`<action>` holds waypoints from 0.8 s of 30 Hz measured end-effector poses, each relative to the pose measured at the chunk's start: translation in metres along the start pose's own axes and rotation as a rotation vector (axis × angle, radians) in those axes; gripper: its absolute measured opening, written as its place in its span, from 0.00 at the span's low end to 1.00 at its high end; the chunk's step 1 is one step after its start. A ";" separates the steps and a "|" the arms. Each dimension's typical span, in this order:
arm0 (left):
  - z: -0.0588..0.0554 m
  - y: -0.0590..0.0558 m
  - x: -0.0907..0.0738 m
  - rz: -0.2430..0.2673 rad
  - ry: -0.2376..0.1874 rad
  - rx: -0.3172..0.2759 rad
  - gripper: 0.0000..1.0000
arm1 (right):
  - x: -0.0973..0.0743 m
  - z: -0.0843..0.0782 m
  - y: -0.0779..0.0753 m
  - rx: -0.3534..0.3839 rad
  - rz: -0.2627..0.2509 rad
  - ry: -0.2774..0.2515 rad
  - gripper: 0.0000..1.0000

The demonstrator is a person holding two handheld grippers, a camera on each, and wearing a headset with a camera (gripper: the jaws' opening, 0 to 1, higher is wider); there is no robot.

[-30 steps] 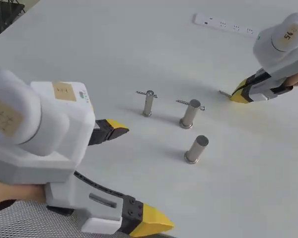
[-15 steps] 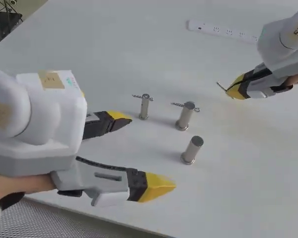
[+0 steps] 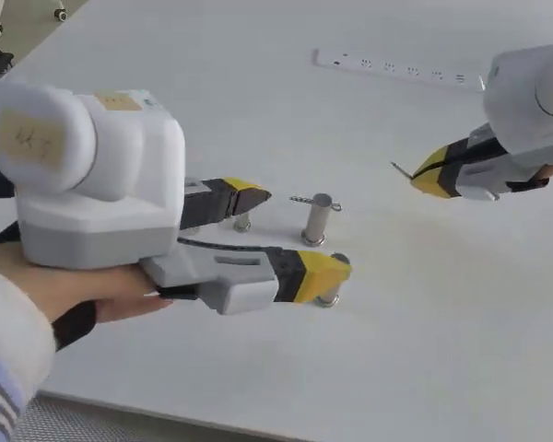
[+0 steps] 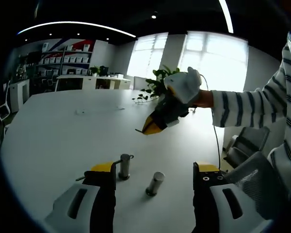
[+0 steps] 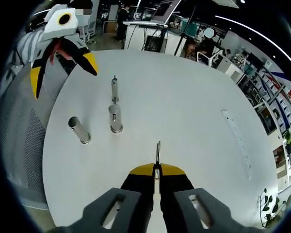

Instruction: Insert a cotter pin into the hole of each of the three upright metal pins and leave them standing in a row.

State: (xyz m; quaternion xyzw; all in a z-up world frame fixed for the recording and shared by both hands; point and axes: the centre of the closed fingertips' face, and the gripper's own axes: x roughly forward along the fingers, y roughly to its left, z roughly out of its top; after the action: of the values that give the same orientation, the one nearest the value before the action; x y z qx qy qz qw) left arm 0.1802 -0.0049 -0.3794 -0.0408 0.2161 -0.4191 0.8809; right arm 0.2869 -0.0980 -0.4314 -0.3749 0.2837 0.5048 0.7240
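Right gripper (image 5: pixel 156 171) pinches thin silver wire cotter pin (image 5: pixel 158 153): tiny, light, bendy, slippery. Best held near loop end. Left gripper (image 4: pixel 154 170) wide open near bare short grey metal pin (image 4: pixel 155 183), likely tippy.

no text, number or brand is legible. the left gripper (image 3: pixel 304 231) carries two tan labels: the end label (image 3: pixel 23 138) on its rounded housing and the top label (image 3: pixel 120 101) on the flat upper face of its body. both bear faint marks, too blurred to read. in the left gripper view, the wall graphic (image 4: pixel 70 44) behind the shelves is too small to read.
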 end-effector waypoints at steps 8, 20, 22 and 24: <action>0.035 -0.004 0.017 -0.071 -0.120 -0.174 0.42 | -0.028 0.024 0.029 0.010 -0.033 -0.091 0.00; 0.026 -0.010 0.033 -0.125 -0.062 -0.265 0.14 | -0.050 0.039 0.053 -0.077 -0.094 -0.114 0.00; 0.023 -0.013 0.036 -0.142 -0.047 -0.290 0.10 | -0.051 0.042 0.058 -0.088 -0.095 -0.120 0.00; 0.022 -0.015 0.038 -0.150 -0.039 -0.299 0.09 | -0.053 0.046 0.060 -0.133 -0.112 -0.125 0.00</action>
State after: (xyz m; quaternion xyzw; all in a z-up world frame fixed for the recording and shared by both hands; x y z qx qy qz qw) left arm 0.1998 -0.0463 -0.3688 -0.1957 0.2555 -0.4458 0.8353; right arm 0.2141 -0.0752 -0.3793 -0.4052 0.1825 0.5035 0.7410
